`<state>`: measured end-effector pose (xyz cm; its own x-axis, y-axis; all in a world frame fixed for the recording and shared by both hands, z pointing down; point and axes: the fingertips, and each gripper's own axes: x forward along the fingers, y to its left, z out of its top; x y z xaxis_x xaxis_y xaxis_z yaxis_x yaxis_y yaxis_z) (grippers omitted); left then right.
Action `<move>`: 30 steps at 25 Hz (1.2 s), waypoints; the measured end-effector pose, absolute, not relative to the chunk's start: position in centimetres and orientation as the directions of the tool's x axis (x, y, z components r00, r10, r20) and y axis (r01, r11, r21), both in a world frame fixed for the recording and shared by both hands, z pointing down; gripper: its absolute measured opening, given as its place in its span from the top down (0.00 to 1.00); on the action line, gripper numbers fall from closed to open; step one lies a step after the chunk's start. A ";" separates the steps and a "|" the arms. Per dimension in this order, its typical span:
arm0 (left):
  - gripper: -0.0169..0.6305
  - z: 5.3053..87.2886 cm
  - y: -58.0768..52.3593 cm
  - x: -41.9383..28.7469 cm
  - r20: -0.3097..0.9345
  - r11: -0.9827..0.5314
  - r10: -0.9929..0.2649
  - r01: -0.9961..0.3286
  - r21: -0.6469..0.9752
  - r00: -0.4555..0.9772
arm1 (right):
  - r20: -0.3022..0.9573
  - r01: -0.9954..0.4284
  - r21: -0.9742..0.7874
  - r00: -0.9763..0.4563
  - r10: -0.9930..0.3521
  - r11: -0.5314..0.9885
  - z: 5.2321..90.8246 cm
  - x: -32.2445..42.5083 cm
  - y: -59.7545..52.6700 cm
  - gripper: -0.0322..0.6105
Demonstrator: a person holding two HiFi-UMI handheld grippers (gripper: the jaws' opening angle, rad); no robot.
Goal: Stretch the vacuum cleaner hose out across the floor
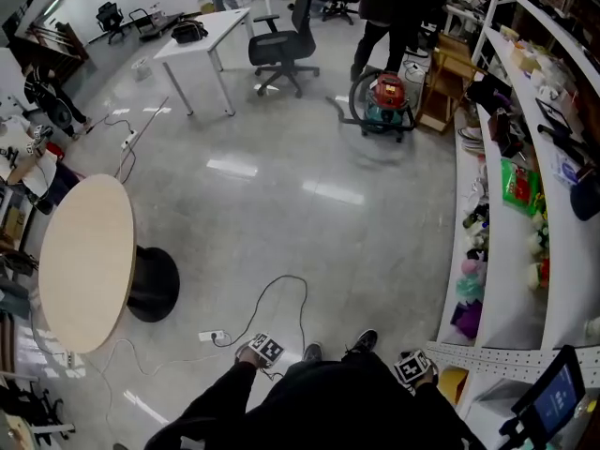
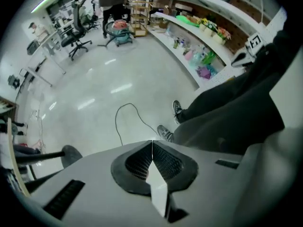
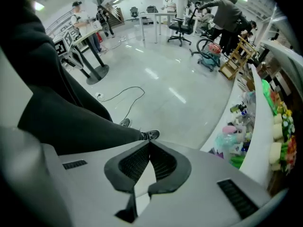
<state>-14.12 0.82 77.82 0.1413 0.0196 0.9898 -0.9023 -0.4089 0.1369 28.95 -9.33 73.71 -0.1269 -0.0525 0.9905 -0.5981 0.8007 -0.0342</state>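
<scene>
Vacuum [image 1: 389, 99] at far side of floor [image 1: 309, 223], beside standing person [image 1: 392, 7]. Hose [image 1: 353, 97] curled against vacuum's left side, not stretched out. Left gripper [image 1: 265, 349]: jaws together, nothing between. Right gripper [image 1: 413, 367]: jaws together, nothing between, near shelf [image 1: 497, 279]. Cable [image 1: 302, 298] loops on floor just ahead of left gripper.

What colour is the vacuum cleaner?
The vacuum cleaner is teal with a red top; clearest in the head view.
</scene>
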 end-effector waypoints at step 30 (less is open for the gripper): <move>0.94 81.4 -28.6 -18.0 0.984 -0.561 0.172 -0.815 0.145 0.056 | 0.997 -0.778 -0.070 -0.075 0.018 0.624 73.9 30.9 -35.8 0.93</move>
<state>-18.04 -28.58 81.36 0.0563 0.1717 0.9835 -0.8150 -0.5612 0.1446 30.94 -35.83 73.93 -0.0751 0.0181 0.9970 -0.7782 0.6242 -0.0699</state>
